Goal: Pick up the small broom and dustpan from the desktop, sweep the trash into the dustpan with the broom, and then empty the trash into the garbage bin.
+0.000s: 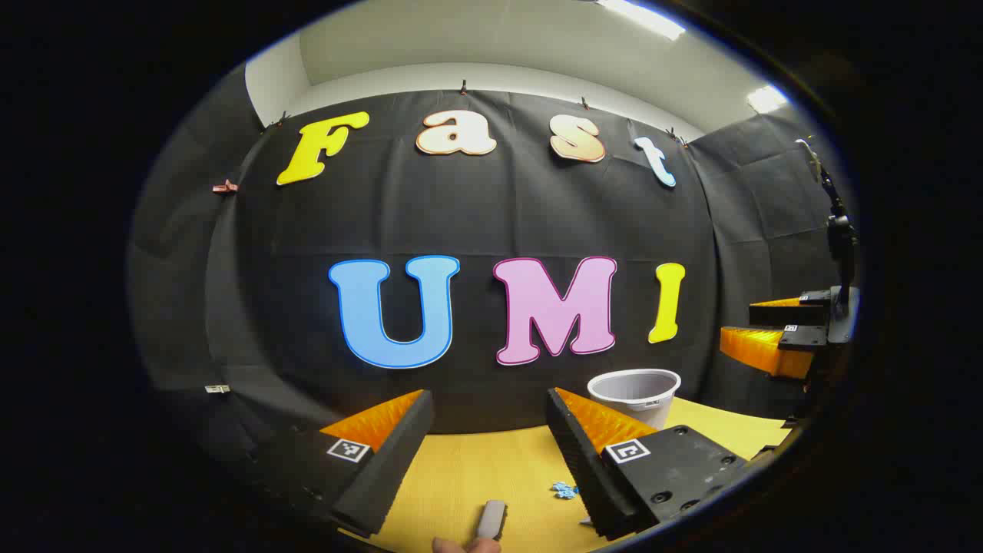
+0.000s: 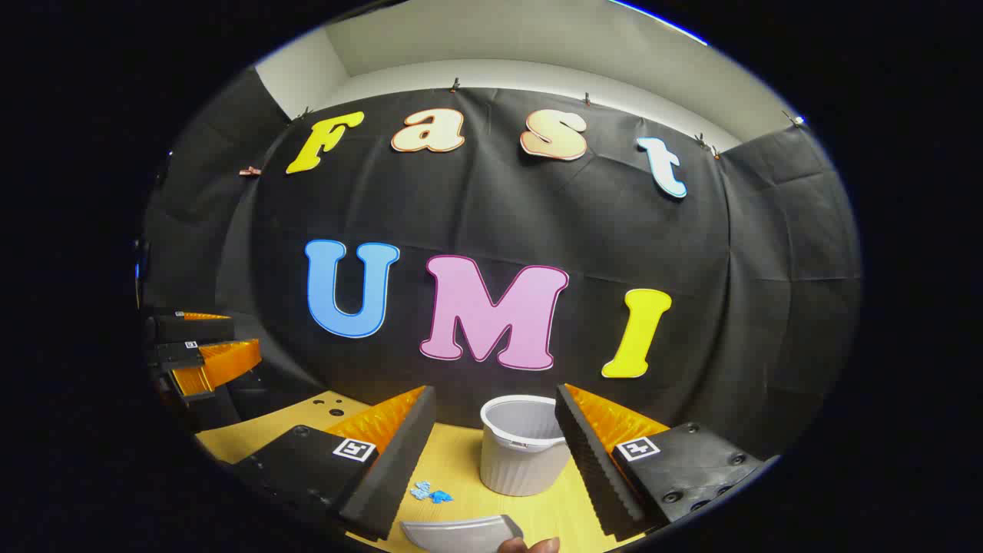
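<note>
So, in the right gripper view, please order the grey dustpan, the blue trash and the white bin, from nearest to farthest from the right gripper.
1. Grey dustpan: at the bottom edge, just below the open right gripper.
2. Blue trash: on the desktop by the left finger.
3. White bin: standing farther back, between the fingers.

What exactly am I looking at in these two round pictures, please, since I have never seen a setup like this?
A person holds a two-finger gripper in each hand, and a fisheye camera rides on each, looking forward along its fingers. In the left gripper view, the left gripper stands open and holds nothing; the other gripper shows at the far right. In the right gripper view, the right gripper is likewise open and empty. On the yellow tabletop stand a ribbed white garbage bin and bits of blue trash. A grey dustpan edge lies at the bottom, and a grey handle, probably the broom's, in the left gripper view.
</note>
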Demonstrator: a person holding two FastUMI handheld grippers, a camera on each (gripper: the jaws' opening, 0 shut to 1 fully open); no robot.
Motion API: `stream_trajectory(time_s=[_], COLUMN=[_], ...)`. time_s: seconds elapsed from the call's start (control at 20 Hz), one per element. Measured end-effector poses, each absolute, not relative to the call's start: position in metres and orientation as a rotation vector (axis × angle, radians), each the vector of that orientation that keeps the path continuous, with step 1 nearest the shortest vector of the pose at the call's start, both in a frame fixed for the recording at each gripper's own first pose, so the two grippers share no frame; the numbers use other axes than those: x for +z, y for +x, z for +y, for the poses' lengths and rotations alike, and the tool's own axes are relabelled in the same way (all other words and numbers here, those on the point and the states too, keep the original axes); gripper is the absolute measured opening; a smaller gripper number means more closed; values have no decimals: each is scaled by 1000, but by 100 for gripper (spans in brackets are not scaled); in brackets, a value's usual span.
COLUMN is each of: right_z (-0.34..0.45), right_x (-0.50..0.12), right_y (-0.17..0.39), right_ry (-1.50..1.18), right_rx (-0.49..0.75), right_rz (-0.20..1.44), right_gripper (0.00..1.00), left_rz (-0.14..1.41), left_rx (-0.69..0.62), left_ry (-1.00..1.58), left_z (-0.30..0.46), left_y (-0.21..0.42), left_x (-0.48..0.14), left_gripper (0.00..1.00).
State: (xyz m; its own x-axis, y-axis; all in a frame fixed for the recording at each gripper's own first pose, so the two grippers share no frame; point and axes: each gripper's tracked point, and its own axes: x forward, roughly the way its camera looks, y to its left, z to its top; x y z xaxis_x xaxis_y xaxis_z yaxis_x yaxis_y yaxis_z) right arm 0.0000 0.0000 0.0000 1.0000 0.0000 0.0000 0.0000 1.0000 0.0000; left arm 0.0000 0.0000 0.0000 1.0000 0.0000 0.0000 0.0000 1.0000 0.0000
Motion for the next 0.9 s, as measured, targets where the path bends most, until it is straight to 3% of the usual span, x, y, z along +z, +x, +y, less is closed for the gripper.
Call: stream_trajectory(time_s=[0.15, 0.25, 0.35, 0.4, 0.6, 0.65, 0.7, 0.9], right_z=[2, 4, 5, 4, 7, 9, 11, 20], right_x=[-1, -2, -2, -2, -3, -4, -7, -33], right_y=[-2, -4, -7, -7, -10, -10, -10, -15], right_ry=[7, 4, -7, -12, 9, 19, 22, -12], right_rx=[5, 9, 14, 17, 29, 36, 45, 119], right_rz=[8, 12, 14, 15, 26, 32, 40, 115], right_gripper=[93, 97, 93, 97, 97, 93, 97, 97], left_rz=[6, 12, 17, 20, 29, 33, 36, 52], left_rx=[-1, -1, 1, 2, 17, 20, 22, 35], left_ry=[-3, -2, -3, -6, -12, -11, -9, -16], left_z=[-3, -2, -3, -2, 0, 0, 0, 1], left_y=[0, 0, 0, 0, -2, -1, -2, -3], left_x=[-2, -3, -4, -6, -8, -7, -11, -17], left_gripper=[95, 95, 95, 96, 95, 96, 96, 95])
